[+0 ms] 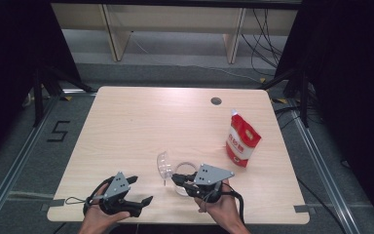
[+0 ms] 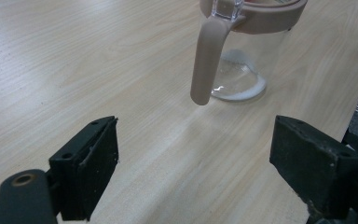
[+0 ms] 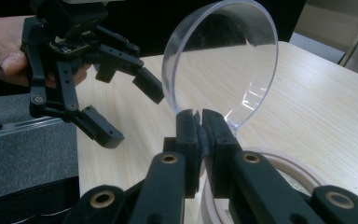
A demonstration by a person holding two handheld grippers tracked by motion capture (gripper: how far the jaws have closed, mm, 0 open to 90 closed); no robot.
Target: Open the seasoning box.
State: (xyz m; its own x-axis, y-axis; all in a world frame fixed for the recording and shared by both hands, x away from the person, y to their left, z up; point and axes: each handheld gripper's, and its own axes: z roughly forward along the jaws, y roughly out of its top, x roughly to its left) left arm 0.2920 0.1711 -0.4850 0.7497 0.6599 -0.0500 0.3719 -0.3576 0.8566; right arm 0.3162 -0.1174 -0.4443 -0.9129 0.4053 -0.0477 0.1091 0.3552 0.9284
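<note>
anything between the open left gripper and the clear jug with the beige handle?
Nothing: in the left gripper view only bare light wooden table separates the left gripper from the clear plastic jug with beige rim and handle.

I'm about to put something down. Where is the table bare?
Bare: the whole far-left table, and the strip between the jar with its raised lid and the pouch. Crowded: the near edge, with the left gripper, jar and right gripper.

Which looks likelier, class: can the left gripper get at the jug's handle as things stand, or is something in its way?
Probably yes. The left gripper stands open, and the jug's handle faces it across bare table. The right gripper, shut on the clear lid, works above the rim.
</note>
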